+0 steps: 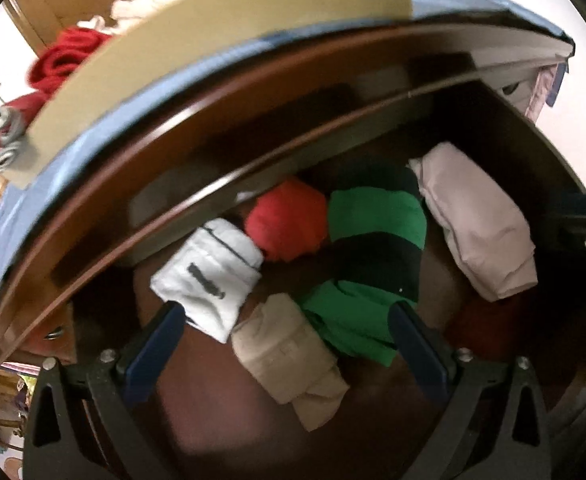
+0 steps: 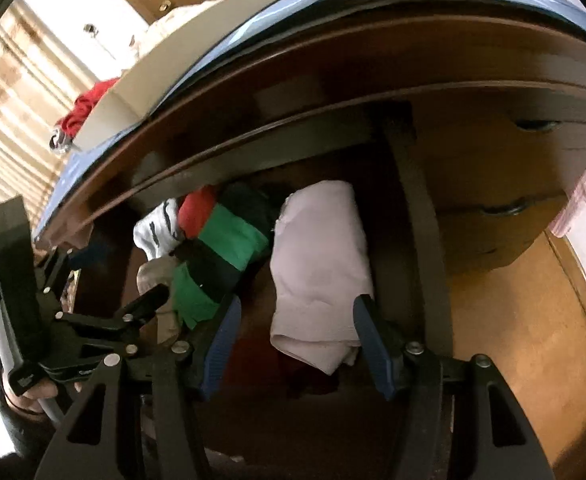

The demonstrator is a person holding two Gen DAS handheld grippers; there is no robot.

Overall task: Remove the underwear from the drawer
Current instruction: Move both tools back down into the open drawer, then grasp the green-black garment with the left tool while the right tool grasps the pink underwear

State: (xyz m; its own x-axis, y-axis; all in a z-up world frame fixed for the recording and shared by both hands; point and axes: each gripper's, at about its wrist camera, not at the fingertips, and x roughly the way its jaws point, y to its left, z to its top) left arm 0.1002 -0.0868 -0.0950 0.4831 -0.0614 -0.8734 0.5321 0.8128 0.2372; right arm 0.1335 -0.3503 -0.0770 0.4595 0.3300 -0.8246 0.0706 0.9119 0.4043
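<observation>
The open dark wooden drawer (image 1: 213,400) holds several folded pieces of underwear: white (image 1: 209,276), red (image 1: 287,220), green and black striped (image 1: 373,240), pale lilac (image 1: 481,220) and beige (image 1: 289,356). My left gripper (image 1: 287,312) is open wide just above the beige piece, its blue pads on either side of it and apart from it. In the right wrist view, my right gripper (image 2: 299,302) is open around the near end of the pale lilac piece (image 2: 321,264), with a gap at the left pad. One of the left gripper's fingers (image 2: 153,296) shows at the left.
The chest top overhangs the drawer. On it a blue cloth (image 1: 93,136) carries a beige cardboard box (image 1: 221,28) with red (image 1: 61,60) and white clothing. Closed drawers with handles (image 2: 533,124) lie to the right, above a wooden floor (image 2: 513,320). A person's hand (image 2: 33,394) holds the left gripper.
</observation>
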